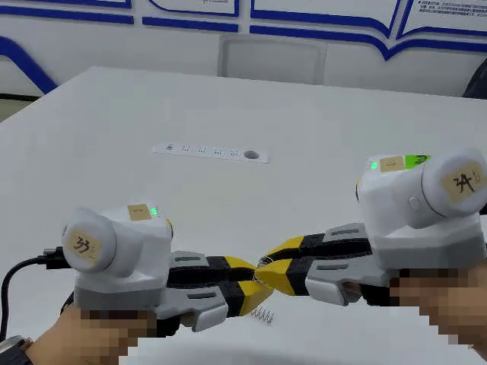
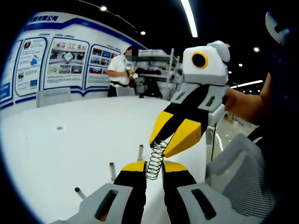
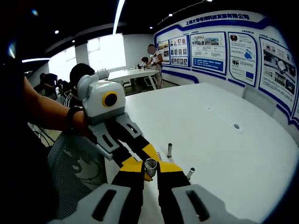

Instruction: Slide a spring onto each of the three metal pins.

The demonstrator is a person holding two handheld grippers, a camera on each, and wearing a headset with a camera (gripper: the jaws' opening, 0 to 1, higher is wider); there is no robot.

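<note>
The left gripper (image 2: pixel 154 168) and right gripper (image 3: pixel 151 167) both clamp one spring (image 2: pixel 156 158) above the surface (image 1: pixel 228 114), probably to re-grip it end-on for the nearby pins (image 2: pixel 140 151).

Your headset camera looks forward and down over the desk (image 1: pixel 228 106), close above the left hand-held gripper (image 1: pixel 257 287) and the right hand-held gripper (image 1: pixel 268 272). Each gripper camera looks along its own jaws, facing the other very near; both share the spring (image 2: pixel 155 161) and pins (image 2: pixel 140 151).
</note>
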